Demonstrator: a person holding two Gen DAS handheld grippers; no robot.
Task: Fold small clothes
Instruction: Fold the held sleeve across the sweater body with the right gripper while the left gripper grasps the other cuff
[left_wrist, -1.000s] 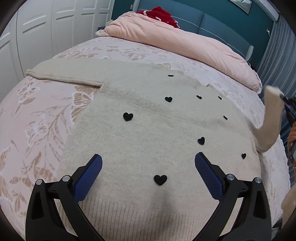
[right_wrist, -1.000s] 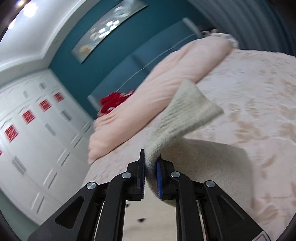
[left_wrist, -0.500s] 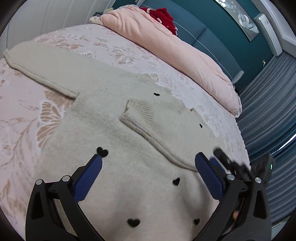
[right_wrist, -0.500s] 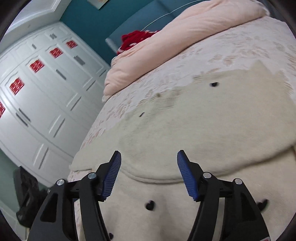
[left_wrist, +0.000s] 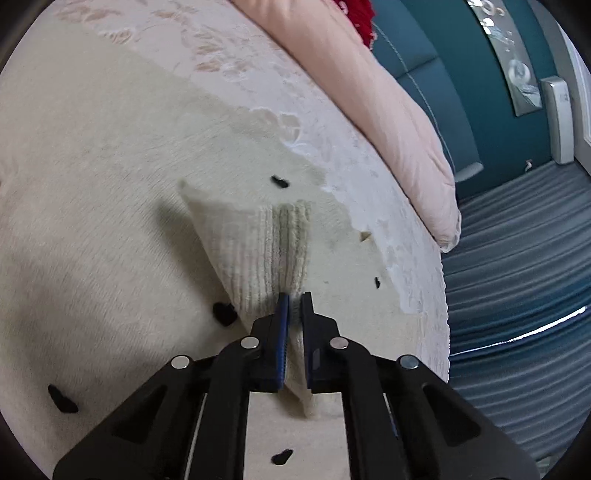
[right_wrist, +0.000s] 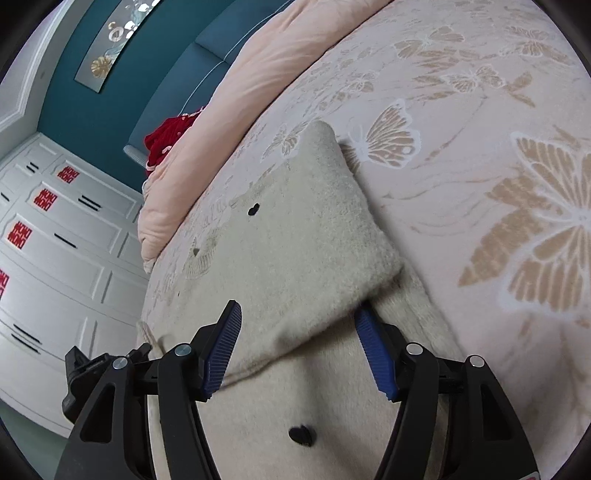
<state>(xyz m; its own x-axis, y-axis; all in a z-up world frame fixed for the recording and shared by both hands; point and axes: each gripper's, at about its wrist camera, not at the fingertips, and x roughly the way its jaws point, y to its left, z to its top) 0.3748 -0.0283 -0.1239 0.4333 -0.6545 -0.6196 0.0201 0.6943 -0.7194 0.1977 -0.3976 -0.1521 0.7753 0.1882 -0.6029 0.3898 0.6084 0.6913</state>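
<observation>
While the left gripper (left_wrist: 292, 295) pinches the ribbed cuff (left_wrist: 266, 247) to position the sleeve on the cream heart-dotted knit sweater (right_wrist: 295, 258), the right gripper (right_wrist: 297, 350) hovers, jaws apart and empty.

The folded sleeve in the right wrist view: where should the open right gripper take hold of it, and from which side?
Judging from its pose, the folded sleeve is best pinched at its near rolled edge, approached from the hem side, low along the sweater. That edge bulges clear of the body between the right gripper pads, which stand open and apart from it. The ribbed cuff is already held by the left gripper.
</observation>
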